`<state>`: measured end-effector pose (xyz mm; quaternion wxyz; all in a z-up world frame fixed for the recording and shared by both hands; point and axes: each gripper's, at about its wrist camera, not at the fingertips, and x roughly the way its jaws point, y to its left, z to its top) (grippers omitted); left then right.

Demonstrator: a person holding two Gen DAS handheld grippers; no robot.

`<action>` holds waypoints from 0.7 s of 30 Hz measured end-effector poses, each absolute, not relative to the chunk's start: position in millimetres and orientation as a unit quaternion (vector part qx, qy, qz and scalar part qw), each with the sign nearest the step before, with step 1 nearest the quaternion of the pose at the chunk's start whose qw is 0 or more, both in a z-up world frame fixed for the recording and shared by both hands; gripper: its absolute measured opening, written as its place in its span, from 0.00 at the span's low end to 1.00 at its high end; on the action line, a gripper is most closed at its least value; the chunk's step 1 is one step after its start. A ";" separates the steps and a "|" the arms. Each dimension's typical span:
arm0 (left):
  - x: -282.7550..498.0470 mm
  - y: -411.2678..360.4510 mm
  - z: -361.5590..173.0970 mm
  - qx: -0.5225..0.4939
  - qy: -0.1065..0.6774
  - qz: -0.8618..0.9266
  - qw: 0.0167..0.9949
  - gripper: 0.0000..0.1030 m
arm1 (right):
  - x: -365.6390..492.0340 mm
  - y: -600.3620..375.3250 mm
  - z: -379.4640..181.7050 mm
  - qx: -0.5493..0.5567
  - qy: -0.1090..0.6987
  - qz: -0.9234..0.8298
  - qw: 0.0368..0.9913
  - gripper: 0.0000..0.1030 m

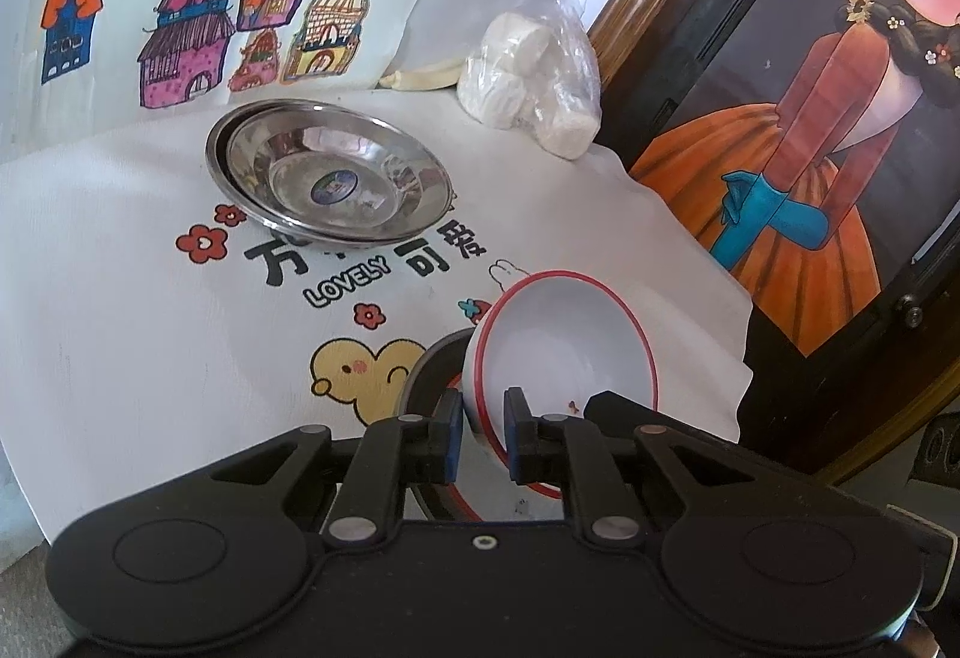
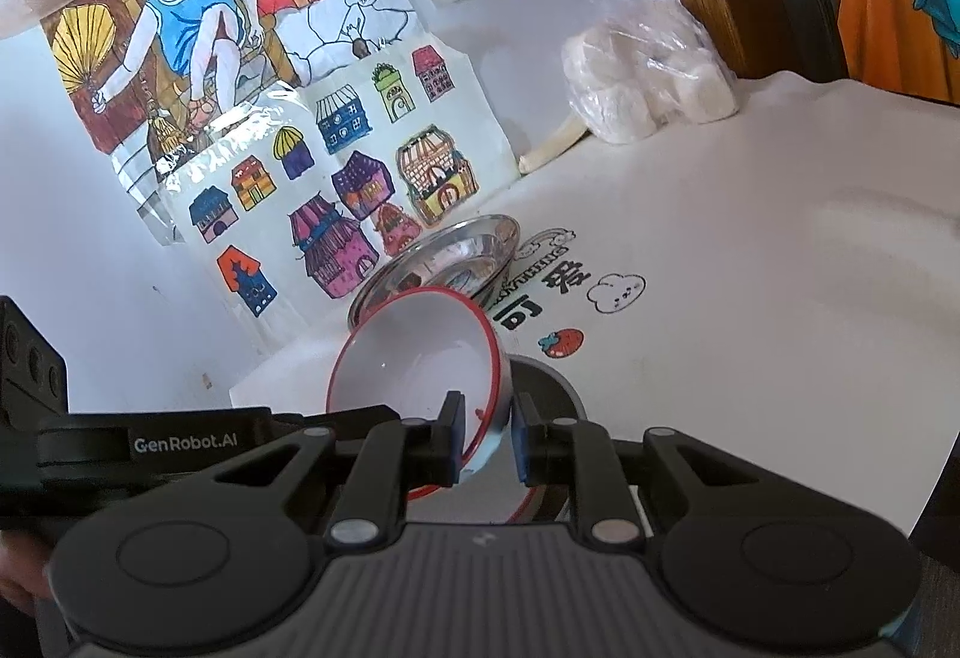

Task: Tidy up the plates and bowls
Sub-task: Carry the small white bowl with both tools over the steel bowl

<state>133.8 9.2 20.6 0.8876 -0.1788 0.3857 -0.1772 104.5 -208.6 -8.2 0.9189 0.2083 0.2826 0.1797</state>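
Note:
A white bowl with a red rim (image 1: 564,340) is tilted and held between both grippers. My left gripper (image 1: 483,433) is shut on its rim on one side. My right gripper (image 2: 489,436) is shut on the rim of the same bowl (image 2: 420,352) on the other side. Under the bowl lies a dark grey plate with a red rim (image 1: 429,376), partly hidden; it also shows in the right wrist view (image 2: 555,388). Two stacked steel plates (image 1: 330,172) rest further back on the white printed cloth (image 1: 150,328); they also show in the right wrist view (image 2: 456,256).
A clear bag of white round cakes (image 1: 534,82) lies at the back right of the table. Children's drawings (image 1: 198,16) hang on the wall behind. A framed painting (image 1: 810,130) stands right of the table. The cloth's edge (image 1: 738,376) drops off at the right.

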 end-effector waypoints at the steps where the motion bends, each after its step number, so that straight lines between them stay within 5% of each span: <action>1: 133.6 9.3 19.8 -0.179 0.387 -0.177 0.887 0.14 | 104.6 -208.3 -8.5 0.208 0.284 0.179 0.919 0.19; 21: 130.8 8.2 21.3 -0.172 0.386 -0.176 0.889 0.16 | 105.1 -209.2 -13.3 0.213 0.294 0.179 0.914 0.20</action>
